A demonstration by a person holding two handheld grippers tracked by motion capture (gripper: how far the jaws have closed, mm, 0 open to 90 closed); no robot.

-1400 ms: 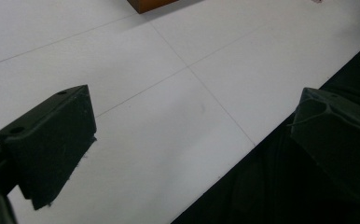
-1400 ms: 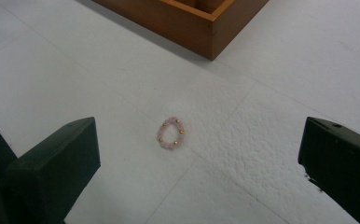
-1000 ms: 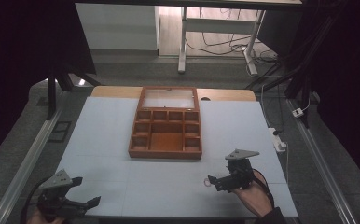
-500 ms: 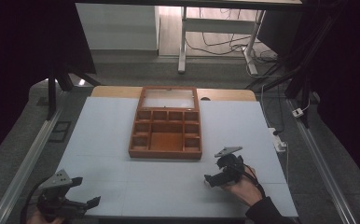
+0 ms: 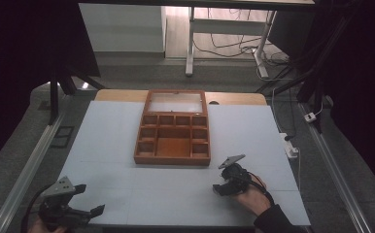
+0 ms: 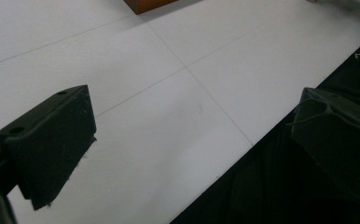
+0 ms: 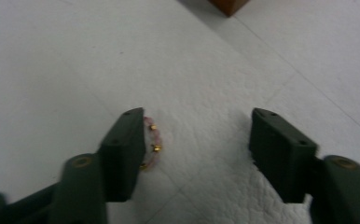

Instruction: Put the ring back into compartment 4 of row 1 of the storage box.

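A small bracelet of pink and gold beads (image 7: 154,142) lies on the white table, touching the inner face of one jaw of my right gripper (image 7: 197,116). That gripper is open with its jaws straddling the spot, and nothing is held. In the high view the right gripper (image 5: 220,180) sits low on the table, just right of the front right corner of the wooden compartment box (image 5: 172,133). My left gripper (image 5: 91,199) rests open at the table's near left edge, its jaws (image 6: 194,98) wide apart over bare table.
The wooden box has several small empty compartments and a glass-topped section at its far end; its corner (image 7: 227,5) shows ahead of the right gripper. The white table surface (image 5: 108,141) spreads on both sides. Metal rails (image 5: 30,165) flank the table.
The right gripper has shifted a little left and toward the box, settling low over the bracelet. The left gripper has not moved.
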